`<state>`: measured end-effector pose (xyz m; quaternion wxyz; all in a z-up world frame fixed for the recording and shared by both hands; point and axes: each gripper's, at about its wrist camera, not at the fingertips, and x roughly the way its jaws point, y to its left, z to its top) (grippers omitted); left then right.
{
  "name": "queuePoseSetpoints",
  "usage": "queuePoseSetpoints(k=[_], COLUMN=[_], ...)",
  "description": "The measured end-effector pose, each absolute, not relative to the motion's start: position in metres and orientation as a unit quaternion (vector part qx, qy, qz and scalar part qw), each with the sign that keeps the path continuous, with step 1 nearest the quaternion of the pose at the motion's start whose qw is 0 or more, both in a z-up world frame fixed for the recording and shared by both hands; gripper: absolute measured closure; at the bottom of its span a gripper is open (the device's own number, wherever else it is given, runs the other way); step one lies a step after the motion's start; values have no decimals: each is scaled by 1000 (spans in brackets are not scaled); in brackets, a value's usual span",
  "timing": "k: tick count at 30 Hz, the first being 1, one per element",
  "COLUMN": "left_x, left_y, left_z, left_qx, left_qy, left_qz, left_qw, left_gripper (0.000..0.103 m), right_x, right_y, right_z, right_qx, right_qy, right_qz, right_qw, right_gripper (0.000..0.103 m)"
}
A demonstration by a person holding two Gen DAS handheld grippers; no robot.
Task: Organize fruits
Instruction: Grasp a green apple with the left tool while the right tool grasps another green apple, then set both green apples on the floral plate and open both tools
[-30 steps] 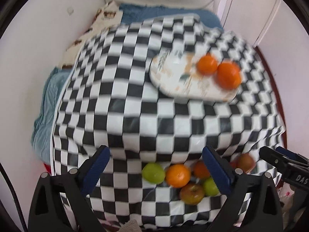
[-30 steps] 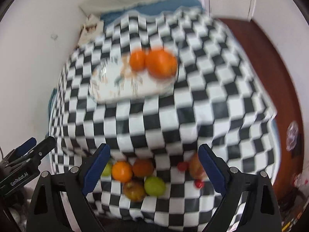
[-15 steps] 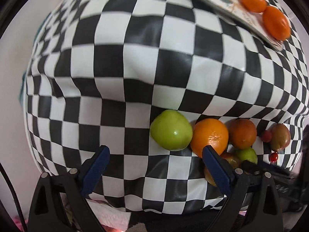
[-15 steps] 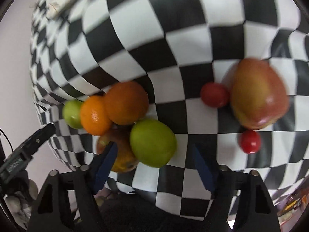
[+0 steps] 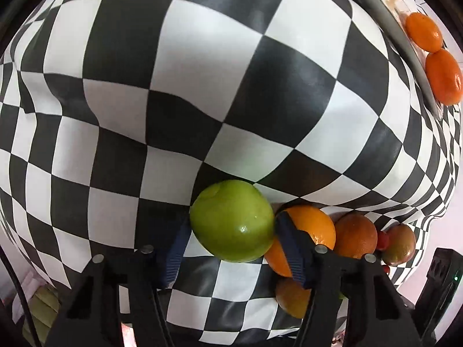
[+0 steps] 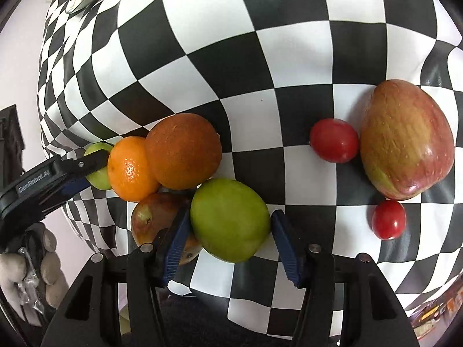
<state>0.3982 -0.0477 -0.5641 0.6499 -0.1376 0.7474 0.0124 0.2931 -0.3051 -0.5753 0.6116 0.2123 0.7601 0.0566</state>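
On the checkered cloth [image 5: 202, 86] a green apple [image 5: 231, 221] sits between the blue pads of my left gripper [image 5: 233, 222]. Its jaws are closing and both pads touch the apple's sides. An orange [image 5: 315, 225] lies right behind the right pad. In the right wrist view another green apple [image 6: 230, 219] fills my right gripper [image 6: 230, 214]. Its jaws are also closing, with the pads against the fruit. Beside it lie an orange [image 6: 131, 169], a darker orange [image 6: 183, 150] and a reddish-yellow fruit [image 6: 150, 217]. The left gripper's finger [image 6: 81, 164] shows at the pile's left end.
A patterned plate [image 5: 405, 66] holds two oranges [image 5: 424, 31] at the far right of the left wrist view. A large red apple [image 6: 405, 138] and two small red tomatoes [image 6: 334, 140] [image 6: 387, 219] lie right of my right gripper. The cloth drops off just below the fruit.
Both grippers have come down close over the fruit pile. Each pair of jaws has narrowed from wide open onto a green apple.
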Motion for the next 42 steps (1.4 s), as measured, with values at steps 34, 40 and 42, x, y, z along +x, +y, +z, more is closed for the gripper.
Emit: queuePoseSetpoints(k=[34,40,42], left_x=[352,423,455], left_y=[-62,-81,-98], left_z=[-479,-424,-420], left_qx=[-95,-107,-101], left_qy=[696,662,655], left_qz=[-36,-84,-93], left_qw=[710,737,743], left_gripper=[46,46,46], right_x=[293,342,374], right_y=[-289,-303,-312], right_z=[-518,-473,-467], right_qx=[171,205,216], right_qy=[725,678,659], right_qz=[78,88,87], right_qw=[662,701,715], right_gripper=[43,43,43])
